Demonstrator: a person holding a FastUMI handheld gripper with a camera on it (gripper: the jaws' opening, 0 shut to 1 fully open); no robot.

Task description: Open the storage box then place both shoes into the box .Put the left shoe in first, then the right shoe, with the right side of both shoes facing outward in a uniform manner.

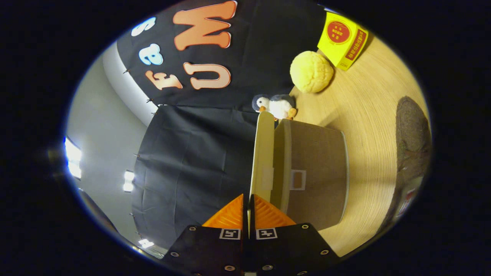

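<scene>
The view is rolled a quarter turn, so the wooden table (368, 111) runs up the right side. A brown storage box (318, 172) with a pale label pocket stands on it just ahead of the fingers. Its cream lid (264, 153) stands a narrow gap off the box's top rim, nearly parallel to it. My gripper (248, 209) is shut on the near edge of that lid, whose thin rim runs between the two fingers. A grey-brown shoe (412, 130) lies on the table beyond the box's far side, partly cut off.
A small penguin plush (277, 105) sits against the black cloth wall just past the lid's far end. Further along are a round yellow bun-shaped toy (311, 71) and a yellow carton (342, 38). Another item with a label (406, 201) lies next to the shoe.
</scene>
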